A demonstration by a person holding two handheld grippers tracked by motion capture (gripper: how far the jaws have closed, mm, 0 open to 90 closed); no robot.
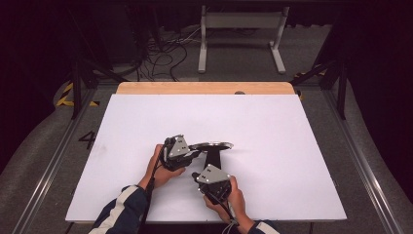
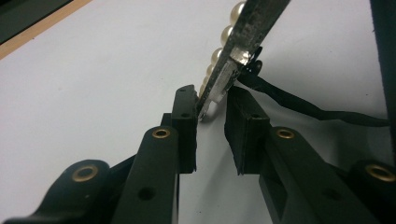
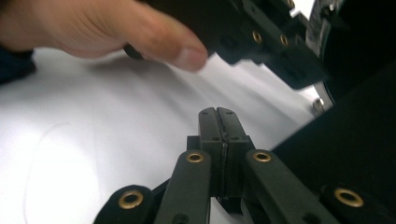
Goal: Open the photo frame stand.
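Where white sheeting covers the counter: smooth, matt, rectangular, with a pale wooden strip bared along the far edge.

Striped sleeve, dark with white bands, cut off at the bottom edge of the high view.

Left hand wrapped round the left gripper; black body, grey three-cornered plate on top. Seen along its own jaws: matt black bars with brass-ringed holes, narrowed to a slim gap and pinching the rim of the round disc, both pads against it as far as can be made out.

Round disc near the counter's middle, between and just beyond the two grippers: thin, flat, silvery, mottled grey on its edge, shown as a narrow oval from above. Row of cream pearl beads along one face, mostly hidden behind the edge. Thin black cord, twisted, trailing off right across the sheet. Black stand under the disc, shape hard to make out.

Right gripper in the right hand, near the front edge. Jaws pressed fully together, holding nothing. Beyond them, blurred, the left hand.
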